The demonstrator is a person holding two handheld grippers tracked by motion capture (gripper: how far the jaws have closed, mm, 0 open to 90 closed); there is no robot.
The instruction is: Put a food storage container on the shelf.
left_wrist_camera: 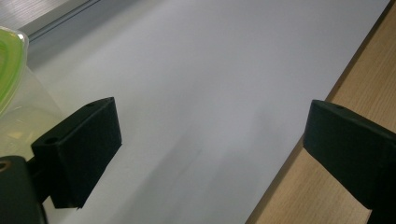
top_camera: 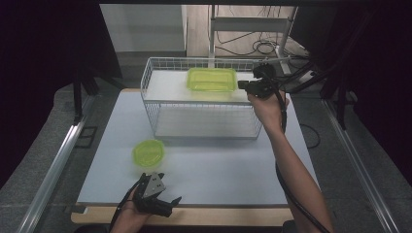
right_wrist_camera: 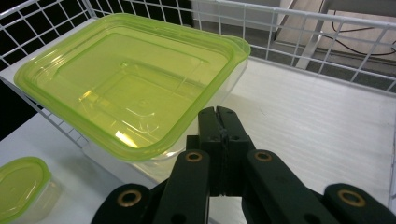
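The right gripper (right_wrist_camera: 219, 114), jaws pressed together on nothing, sits just right of the green box (right_wrist_camera: 126, 79) on the wire rack's (top_camera: 155, 104) top shelf. The left gripper (top_camera: 163, 194), spread wide, rests at the desk's (top_camera: 218, 165) near edge beside a small tub (top_camera: 148, 153).

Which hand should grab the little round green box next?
Probably the left. The left gripper is open, right beside the small round container. The right gripper is shut, up by the rectangular container on the wire rack.
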